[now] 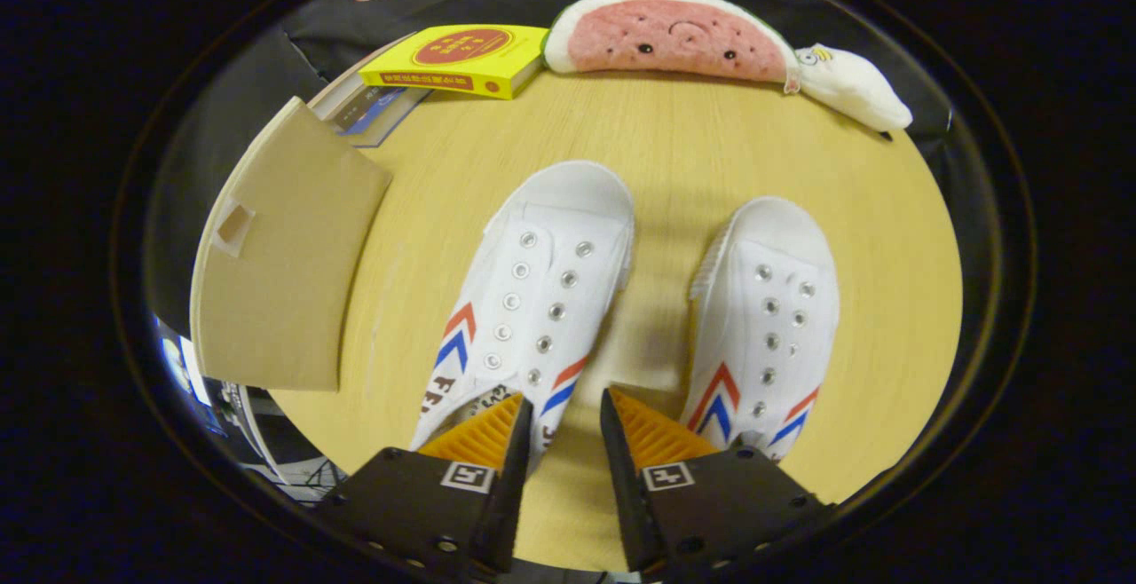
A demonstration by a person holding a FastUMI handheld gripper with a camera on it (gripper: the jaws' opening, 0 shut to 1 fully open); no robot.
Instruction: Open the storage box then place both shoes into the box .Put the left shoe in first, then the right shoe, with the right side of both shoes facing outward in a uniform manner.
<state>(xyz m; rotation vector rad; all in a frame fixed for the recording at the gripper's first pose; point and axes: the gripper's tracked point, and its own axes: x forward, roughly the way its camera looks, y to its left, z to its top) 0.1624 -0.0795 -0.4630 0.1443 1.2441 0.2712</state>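
the gripper (566, 415) is held above the wooden counter (674, 167) with its jaws spread, nothing pinched between them. two white shoes are seen just ahead: the left shoe (532, 300) beyond one finger, the right shoe (768, 327) beyond the other. the storage box (280, 256) is set beside the left shoe, near stacked books (457, 59).

The gripper (566, 424) is hovering with fingers apart, gripping nothing, over two white shoes (532, 309) (768, 327) lying side by side on the table (683, 149). The box (284, 247) is sitting at the table's left edge; books (461, 60) and a plush (674, 34) are lying along the far edge.
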